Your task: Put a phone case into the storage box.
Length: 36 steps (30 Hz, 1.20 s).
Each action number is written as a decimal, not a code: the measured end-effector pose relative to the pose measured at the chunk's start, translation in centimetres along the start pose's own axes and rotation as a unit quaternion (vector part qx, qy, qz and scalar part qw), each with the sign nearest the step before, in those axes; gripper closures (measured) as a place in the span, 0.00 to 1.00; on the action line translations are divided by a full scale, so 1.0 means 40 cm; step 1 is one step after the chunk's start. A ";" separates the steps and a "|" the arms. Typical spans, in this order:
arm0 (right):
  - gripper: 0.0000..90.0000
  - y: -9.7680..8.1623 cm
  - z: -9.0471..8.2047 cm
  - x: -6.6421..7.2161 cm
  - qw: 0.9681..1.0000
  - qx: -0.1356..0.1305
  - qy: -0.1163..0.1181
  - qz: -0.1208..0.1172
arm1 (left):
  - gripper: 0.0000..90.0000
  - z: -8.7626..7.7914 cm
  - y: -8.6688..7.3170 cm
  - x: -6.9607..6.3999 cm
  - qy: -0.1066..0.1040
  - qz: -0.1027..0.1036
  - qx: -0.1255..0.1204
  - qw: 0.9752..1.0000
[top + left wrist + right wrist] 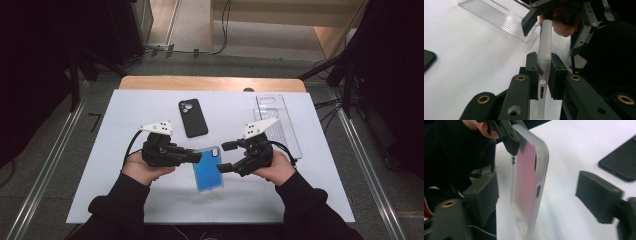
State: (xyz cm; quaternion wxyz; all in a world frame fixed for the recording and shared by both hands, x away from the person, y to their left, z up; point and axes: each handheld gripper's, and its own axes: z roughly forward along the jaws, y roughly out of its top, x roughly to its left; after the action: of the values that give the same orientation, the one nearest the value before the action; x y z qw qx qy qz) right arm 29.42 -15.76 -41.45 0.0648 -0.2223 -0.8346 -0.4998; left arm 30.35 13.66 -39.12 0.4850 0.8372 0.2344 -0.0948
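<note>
**Phone in its frosted case is passed to the left tool; the right tool stands free of it**

We hold the phone in the frosted case (208,169) above the white bench (125,165), near its front edge and between our two hands. In the high view its blue face looks up and it hangs tilted over the bench, not lying flat. The left tool (197,156) is closed on one long edge of this phone: in the left gripper view the two black pads press on the translucent rim from both sides, just above the side buttons. The right tool (226,156) has its jaws wide apart. In the right gripper view the phone stands between them, but neither pad touches it, so the left tool alone carries it.

We judge that the fitting of the frosted case is done or almost done, because the case seems to sit around the phone on all the edges we can see. We cannot tell if every corner is pressed fully in.

The black case (193,118) lies flat farther back on the bench, and the clear plastic tray (280,125) lies at the right. What is left, we think, is to check the corners and put the phone down on the bench.
</note>
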 end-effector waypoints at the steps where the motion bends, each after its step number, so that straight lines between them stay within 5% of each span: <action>1: 0.14 0.000 0.001 0.000 1.000 -0.001 -0.001 0.002 | 0.90 -0.002 0.001 0.001 0.006 -0.006 -0.002 1.000; 3: 0.00 0.001 0.005 0.000 1.000 0.000 -0.019 0.006 | 0.90 -0.007 0.002 0.003 0.024 -0.014 -0.005 1.000; 4: 0.00 0.002 0.010 0.002 0.999 0.001 -0.045 0.008 | 0.90 -0.008 0.002 0.003 0.029 -0.018 -0.008 0.999; 19: 0.00 0.008 0.040 0.036 0.992 -0.025 -0.109 0.053 | 0.90 -0.021 0.010 -0.004 0.106 -0.058 -0.031 0.992; 30: 0.00 0.010 0.075 0.073 0.978 -0.037 -0.190 0.077 | 0.90 -0.020 0.013 -0.012 0.144 -0.069 -0.040 0.986; 31: 0.00 0.013 0.081 0.082 0.975 -0.037 -0.205 0.081 | 0.90 -0.021 0.013 -0.013 0.145 -0.070 -0.040 0.986; 36: 0.00 0.012 0.096 0.096 0.970 -0.036 -0.222 0.091 | 0.90 -0.014 0.012 -0.015 0.153 -0.077 -0.040 0.984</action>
State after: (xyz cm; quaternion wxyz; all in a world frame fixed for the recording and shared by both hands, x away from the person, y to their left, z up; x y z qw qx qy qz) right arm 26.63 -11.07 -41.66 -0.0848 -0.4051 -0.7859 -0.4595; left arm 30.02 13.77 -38.22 0.4673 0.8014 0.3731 0.0072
